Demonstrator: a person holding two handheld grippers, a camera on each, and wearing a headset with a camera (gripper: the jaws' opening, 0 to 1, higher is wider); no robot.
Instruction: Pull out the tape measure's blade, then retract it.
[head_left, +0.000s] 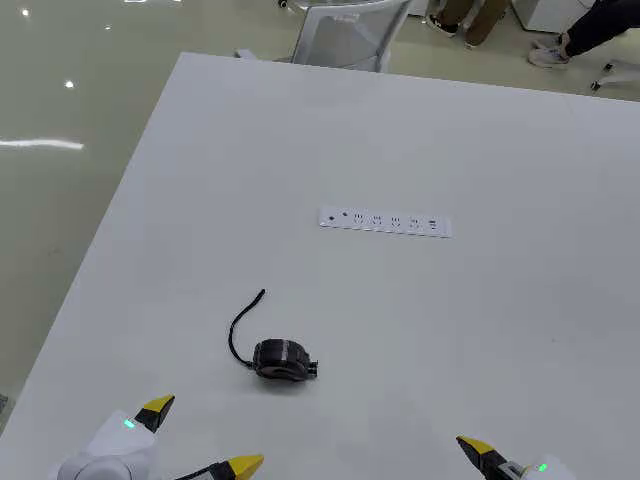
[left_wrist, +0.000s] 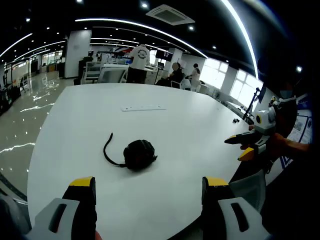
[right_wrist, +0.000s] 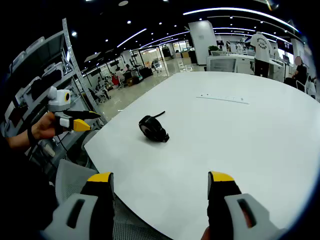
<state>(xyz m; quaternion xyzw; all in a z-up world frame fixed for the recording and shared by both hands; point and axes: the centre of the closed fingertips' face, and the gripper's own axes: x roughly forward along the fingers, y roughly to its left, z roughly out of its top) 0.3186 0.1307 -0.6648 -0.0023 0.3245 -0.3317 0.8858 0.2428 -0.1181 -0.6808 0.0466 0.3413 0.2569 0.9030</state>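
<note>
Here, one tape measure (head_left: 283, 360) — left claw (left_wrist: 149, 182), right claw (right_wrist: 160, 176), both agape

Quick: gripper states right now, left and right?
Left gripper: open, holding nothing.
Right gripper: open, holding nothing.

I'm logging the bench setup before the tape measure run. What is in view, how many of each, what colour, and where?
table: one, white, carries the things listed below
tape measure: one, black, on the table near the person, no blade drawn out
strap: one, black, curls away from the tape measure's left side
power strip: one, white, flat on the table beyond the tape measure
chair: one, pale grey, at the table's far edge
left gripper: one, yellow-tipped, open, low left, apart from the tape measure
right gripper: one, yellow-tipped, open, low right, holding nothing
</note>
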